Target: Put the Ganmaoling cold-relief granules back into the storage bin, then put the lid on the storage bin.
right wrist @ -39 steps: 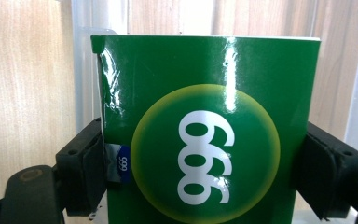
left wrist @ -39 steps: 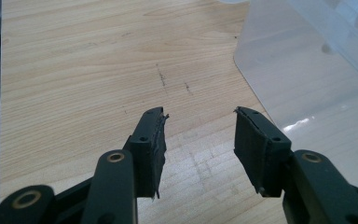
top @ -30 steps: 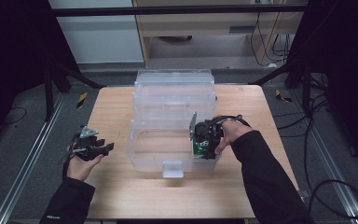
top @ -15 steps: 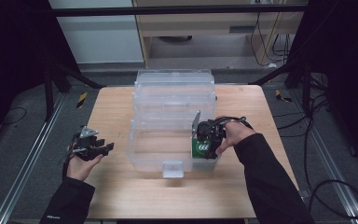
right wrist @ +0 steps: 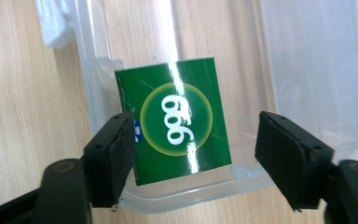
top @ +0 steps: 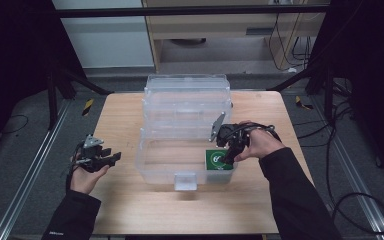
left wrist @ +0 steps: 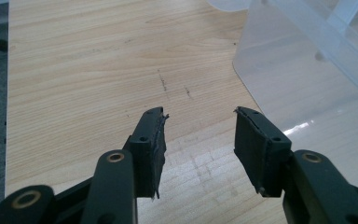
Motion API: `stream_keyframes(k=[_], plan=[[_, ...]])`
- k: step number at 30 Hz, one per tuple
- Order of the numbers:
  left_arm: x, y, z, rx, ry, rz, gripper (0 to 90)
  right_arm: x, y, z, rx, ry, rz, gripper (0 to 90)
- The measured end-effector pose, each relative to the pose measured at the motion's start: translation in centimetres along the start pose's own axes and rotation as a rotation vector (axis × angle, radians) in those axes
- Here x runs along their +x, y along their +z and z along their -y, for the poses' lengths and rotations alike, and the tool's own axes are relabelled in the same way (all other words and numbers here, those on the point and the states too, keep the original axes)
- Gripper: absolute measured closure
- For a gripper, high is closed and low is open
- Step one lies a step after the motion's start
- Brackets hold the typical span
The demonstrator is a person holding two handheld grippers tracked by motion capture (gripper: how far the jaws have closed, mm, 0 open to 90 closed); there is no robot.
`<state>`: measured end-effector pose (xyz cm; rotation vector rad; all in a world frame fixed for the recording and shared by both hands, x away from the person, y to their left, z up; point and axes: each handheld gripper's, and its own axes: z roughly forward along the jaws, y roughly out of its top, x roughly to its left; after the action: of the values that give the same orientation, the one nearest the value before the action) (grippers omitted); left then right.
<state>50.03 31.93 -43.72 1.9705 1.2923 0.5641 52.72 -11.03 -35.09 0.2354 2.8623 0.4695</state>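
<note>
Over the table's middle: green packet delivered, right tongs let go.

High view: clear plastic storage box (top: 182,155), lid back; green square packet with a white-ringed emblem (top: 217,160) lies at the box's 4 o'clock corner, right gripper (top: 228,151) above it; half a second ago it hung higher. Left gripper (top: 100,159) idles at 9 o'clock. Left gripper view: tongs wide over bare wooden table (left wrist: 98,70). Right gripper view: jaws wide, straddling the packet, not clamping. Placement looks done; lid unclosed.

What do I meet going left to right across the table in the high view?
Left gripper → clear plastic box → green packet in the box's right corner → right gripper over it, jaws open → right hand.
</note>
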Motion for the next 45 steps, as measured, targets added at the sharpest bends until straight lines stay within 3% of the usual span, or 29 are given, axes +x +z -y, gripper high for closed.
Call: stream_keyframes(k=[6,11,14,18,22,31,45], plan=[[-0.1,-0.2,0.0,-0.013,0.000,0.001,52.0,0.9,-1.0,-0.7,-0.037,0.030,0.001,35.8],[-0.2,-0.4,-0.2,-0.024,0.003,0.001,52.0,1.9,-0.8,-1.4,-0.050,0.023,-0.006,37.2],[-0.2,-0.5,-0.2,-0.026,0.004,0.000,52.0,2.5,-0.6,-1.4,-0.123,0.073,-0.044,39.9],[-0.1,-0.5,-0.2,-0.025,0.005,-0.002,52.0,3.1,-0.2,-1.8,-0.109,0.045,-0.027,40.0],[-0.1,-0.6,-0.3,-0.035,0.003,0.001,51.9,3.5,0.5,-2.3,-0.121,0.025,-0.044,39.7],[-0.2,-0.9,-0.5,-0.052,0.007,0.003,51.9,4.1,1.5,-3.2,-0.131,0.030,-0.066,43.3],[-0.5,-1.1,-0.9,-0.063,0.014,-0.003,51.8,4.5,3.3,-4.2,-0.090,0.005,-0.123,48.9]])
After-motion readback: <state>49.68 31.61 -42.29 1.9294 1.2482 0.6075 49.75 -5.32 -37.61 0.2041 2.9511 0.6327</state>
